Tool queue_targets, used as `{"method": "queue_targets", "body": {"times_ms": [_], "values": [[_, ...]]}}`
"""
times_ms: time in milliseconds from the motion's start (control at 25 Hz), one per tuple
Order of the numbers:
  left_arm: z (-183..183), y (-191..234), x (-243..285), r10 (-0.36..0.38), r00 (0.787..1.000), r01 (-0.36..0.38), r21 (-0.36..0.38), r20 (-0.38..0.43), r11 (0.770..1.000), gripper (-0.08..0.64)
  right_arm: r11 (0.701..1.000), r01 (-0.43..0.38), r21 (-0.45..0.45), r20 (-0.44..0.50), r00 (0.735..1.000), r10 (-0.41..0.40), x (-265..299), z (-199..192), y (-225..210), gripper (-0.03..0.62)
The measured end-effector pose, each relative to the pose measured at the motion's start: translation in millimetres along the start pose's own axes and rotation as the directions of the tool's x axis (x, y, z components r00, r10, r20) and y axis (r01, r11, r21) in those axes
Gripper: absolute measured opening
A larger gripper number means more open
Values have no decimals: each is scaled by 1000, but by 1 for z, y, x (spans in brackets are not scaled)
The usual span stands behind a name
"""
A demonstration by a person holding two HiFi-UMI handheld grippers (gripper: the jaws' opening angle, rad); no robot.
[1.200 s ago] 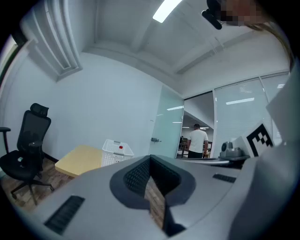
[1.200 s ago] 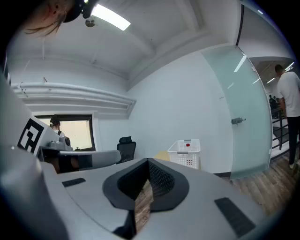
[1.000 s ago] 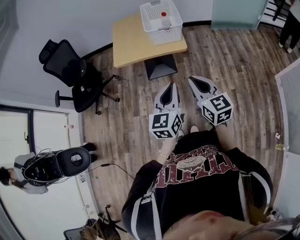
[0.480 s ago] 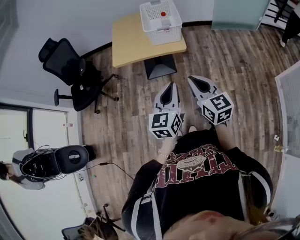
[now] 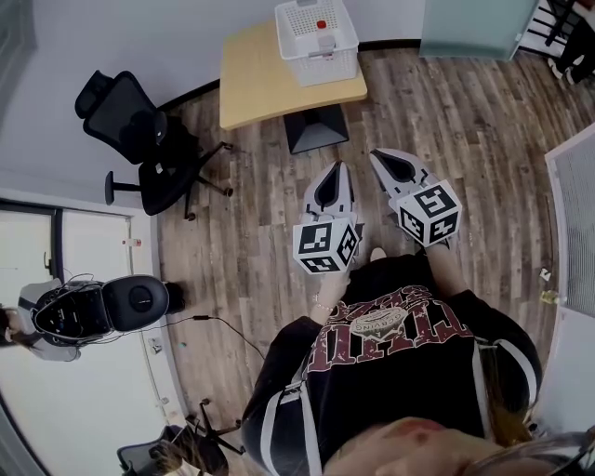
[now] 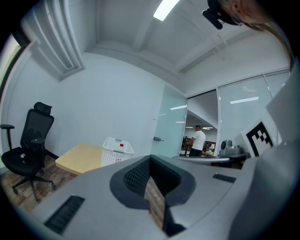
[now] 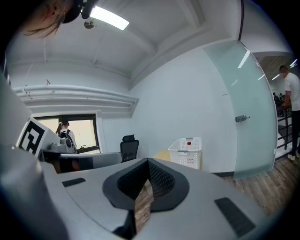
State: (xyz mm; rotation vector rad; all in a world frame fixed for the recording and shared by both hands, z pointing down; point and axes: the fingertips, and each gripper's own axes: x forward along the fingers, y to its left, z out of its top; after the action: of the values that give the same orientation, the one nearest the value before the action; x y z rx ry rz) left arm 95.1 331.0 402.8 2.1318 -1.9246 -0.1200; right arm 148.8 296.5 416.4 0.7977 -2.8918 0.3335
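**A:** How do the two claws stand at this moment?

**B:** The left claw (image 6: 151,163) has its two grey jaws pressed together. In the left gripper view the dark ribbed pads meet at the tip, and only a thin strip of floor shows through the slit behind them. Nothing is between them. The right claw (image 7: 148,164) is the same: jaws together, nothing pinched.

**A:** And where are they held?

**B:** In the head view both are in the air in front of the person in the dark shirt with a red print (image 5: 390,353), above the brown wooden plank floor (image 5: 465,121). They are side by side, near each other but apart, and they point away from the body (the tips lean a little toward each other).

**A:** What is nearest ahead of them?

**B:** The pale yellow wooden surface (image 5: 256,88), well apart from both claws. The white plastic basket with a lattice wall (image 5: 321,65) stands on its far right part, close to the white wall. Inside the basket lies a small thing with a red cap (image 5: 321,24) (what it is exactly, I cannot tell).

**A:** Anything else around?

**B:** A black office chair with wheels (image 5: 139,130) stands to the left of the surface and does not touch it. To the right of the basket is a frosted glass door (image 7: 248,108), and past it stands a person in a white shirt (image 6: 198,139).
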Motion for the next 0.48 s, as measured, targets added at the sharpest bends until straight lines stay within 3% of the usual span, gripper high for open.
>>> {"method": "queue_targets", "body": {"times_ms": [480], "values": [[1, -2, 3, 9, 1000, -9, -1, 7, 1000, 48, 1000, -4, 1, -3, 1000, 4, -3, -1, -2, 18]]}}
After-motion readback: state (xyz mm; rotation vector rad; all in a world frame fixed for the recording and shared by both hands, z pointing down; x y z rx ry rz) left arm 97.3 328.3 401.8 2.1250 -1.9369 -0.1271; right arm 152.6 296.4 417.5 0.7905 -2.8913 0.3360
